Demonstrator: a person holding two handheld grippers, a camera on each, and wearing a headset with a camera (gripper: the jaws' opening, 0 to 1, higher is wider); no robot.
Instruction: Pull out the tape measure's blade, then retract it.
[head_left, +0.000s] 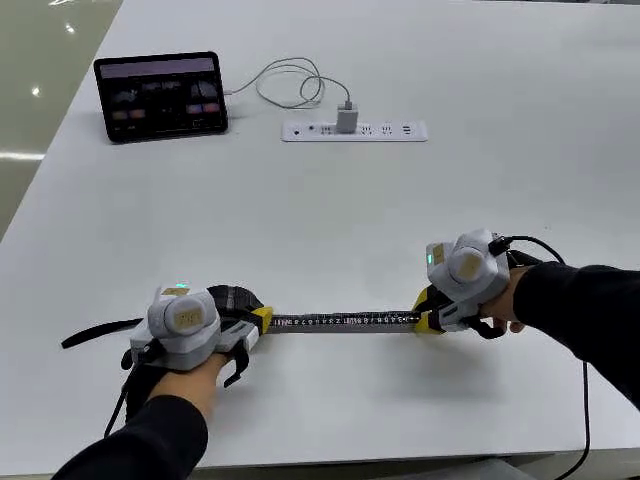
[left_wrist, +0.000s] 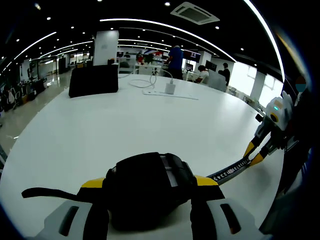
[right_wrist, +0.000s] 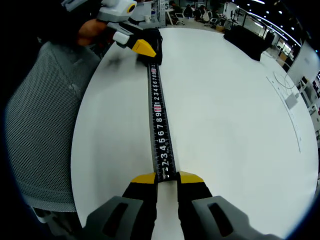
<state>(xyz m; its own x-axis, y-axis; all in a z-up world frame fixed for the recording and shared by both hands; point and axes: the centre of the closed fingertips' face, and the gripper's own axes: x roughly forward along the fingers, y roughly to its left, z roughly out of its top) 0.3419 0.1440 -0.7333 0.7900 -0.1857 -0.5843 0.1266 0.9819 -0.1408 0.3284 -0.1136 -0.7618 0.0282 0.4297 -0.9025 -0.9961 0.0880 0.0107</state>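
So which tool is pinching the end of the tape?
The right tool pinches the free end of the blade; the left tool clamps the black case instead.

Your left gripper (head_left: 256, 328) covers most of the tape measure's case (head_left: 238, 298) in the head view. In the left gripper view its jaws hide the case's lower half. The blade (head_left: 345, 321) ends inside the clamped jaws of your right gripper (head_left: 421, 312), which hide its hook. From the head view the blade's numerals are too small to read. The tablet (head_left: 162, 95) screen is too blurred to read. The cable (head_left: 585, 400) runs off the bottom edge.
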